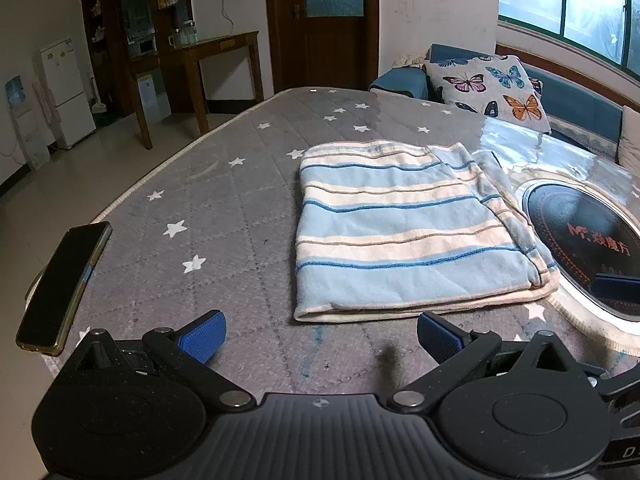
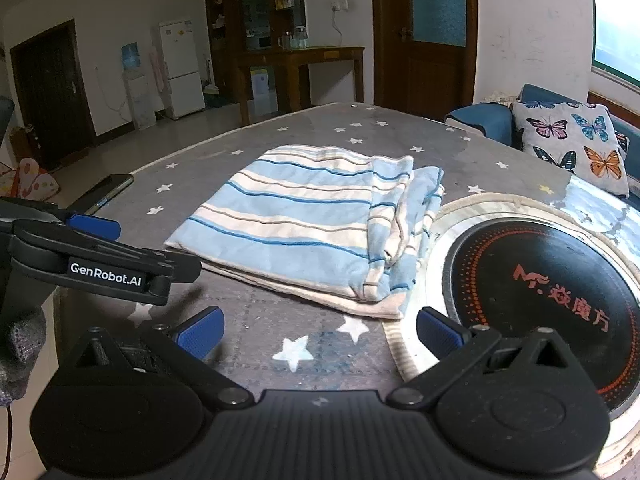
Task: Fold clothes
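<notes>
A folded striped garment (image 1: 404, 224), pale blue and cream with thin darker blue lines, lies flat on the table (image 1: 224, 208), which is covered by a grey quilted cloth printed with white stars. The garment sits toward the middle of the table, its folded layers stacked unevenly along the right-hand edge, where that edge touches the pale rim of a round black induction cooktop (image 2: 540, 288) set into the table (red lettering shows on its glass).

The left gripper (image 1: 320, 336) hovers just short of the garment's near edge, its blue-padded fingers (image 1: 204, 334) spread wide apart and holding nothing. The right gripper (image 2: 320, 334) is in the same condition: fingers (image 2: 438, 332) parted, empty, poised over the table near the garment's front right corner and beside the cooktop. In the right wrist view the left gripper (image 2: 96, 256) appears from the side, close to the garment's left corner without touching it.

A dark phone (image 1: 64, 288) lies on the table's left edge, well apart from the garment. Behind the table stand a butterfly-print cushion (image 1: 488, 88) on a blue sofa (image 1: 568, 96), a wooden door (image 1: 320, 24) and a white fridge (image 2: 182, 68).
</notes>
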The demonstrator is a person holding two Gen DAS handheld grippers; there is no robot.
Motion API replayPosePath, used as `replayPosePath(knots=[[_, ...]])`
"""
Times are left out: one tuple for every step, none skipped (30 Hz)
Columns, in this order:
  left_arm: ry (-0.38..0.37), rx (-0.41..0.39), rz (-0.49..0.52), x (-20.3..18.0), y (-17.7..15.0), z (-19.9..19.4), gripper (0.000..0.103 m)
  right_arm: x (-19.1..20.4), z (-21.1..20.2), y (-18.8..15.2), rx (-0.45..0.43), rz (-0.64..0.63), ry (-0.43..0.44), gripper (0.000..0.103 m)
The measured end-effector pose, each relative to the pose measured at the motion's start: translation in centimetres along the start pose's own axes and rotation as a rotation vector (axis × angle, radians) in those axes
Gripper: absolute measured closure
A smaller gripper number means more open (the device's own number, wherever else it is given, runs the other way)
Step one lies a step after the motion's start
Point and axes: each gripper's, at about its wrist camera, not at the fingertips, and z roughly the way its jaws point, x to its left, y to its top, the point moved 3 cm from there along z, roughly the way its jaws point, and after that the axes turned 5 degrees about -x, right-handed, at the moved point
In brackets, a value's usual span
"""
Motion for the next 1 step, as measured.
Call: replayPosePath(knots=[[-0.002, 0.0, 0.001, -0.05, -0.02, -0.06, 0.0, 0.09, -0.05, -0.01, -0.001, -0.001, 0.001, 0.0]])
